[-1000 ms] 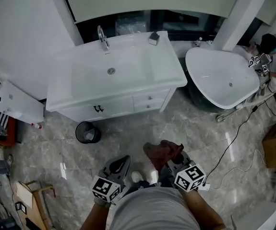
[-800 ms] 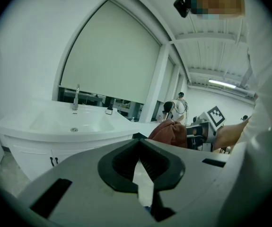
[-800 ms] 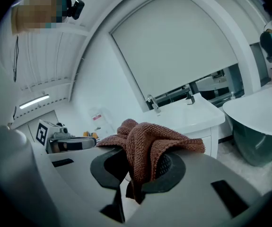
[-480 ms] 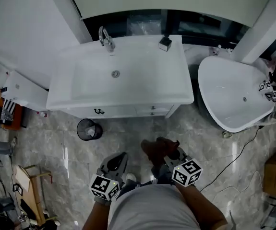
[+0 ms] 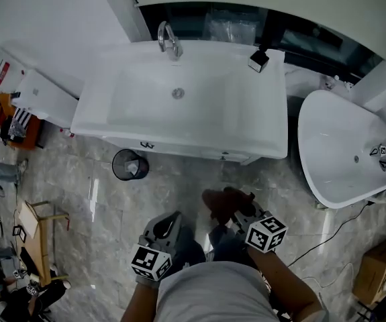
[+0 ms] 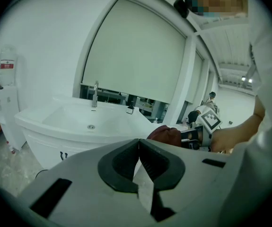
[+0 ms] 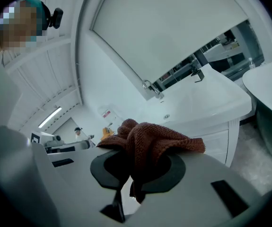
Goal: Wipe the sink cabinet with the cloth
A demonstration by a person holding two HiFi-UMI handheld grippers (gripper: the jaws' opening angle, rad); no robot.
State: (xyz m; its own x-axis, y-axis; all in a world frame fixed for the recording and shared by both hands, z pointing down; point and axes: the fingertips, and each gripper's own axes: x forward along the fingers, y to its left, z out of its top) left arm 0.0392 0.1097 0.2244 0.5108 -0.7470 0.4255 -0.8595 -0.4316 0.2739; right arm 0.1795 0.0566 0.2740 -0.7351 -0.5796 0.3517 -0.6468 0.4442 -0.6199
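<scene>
The white sink cabinet fills the upper middle of the head view, with a chrome tap at its back and drawers facing me. Low in that view my right gripper is shut on a reddish-brown knitted cloth, bunched over its jaws and held in the air well short of the cabinet. The right gripper view shows the cloth clamped in the gripper, the cabinet beyond. My left gripper hangs beside it, shut and empty.
A small black bin stands on the marble floor left of the cabinet front. A white bathtub lies to the right, a white unit to the left. A dark small box sits on the basin's back right corner.
The head view has swung: the sink cabinet sits more to the right and its top shows more squarely. Both grippers keep their pose, the cloth still in the right one.
</scene>
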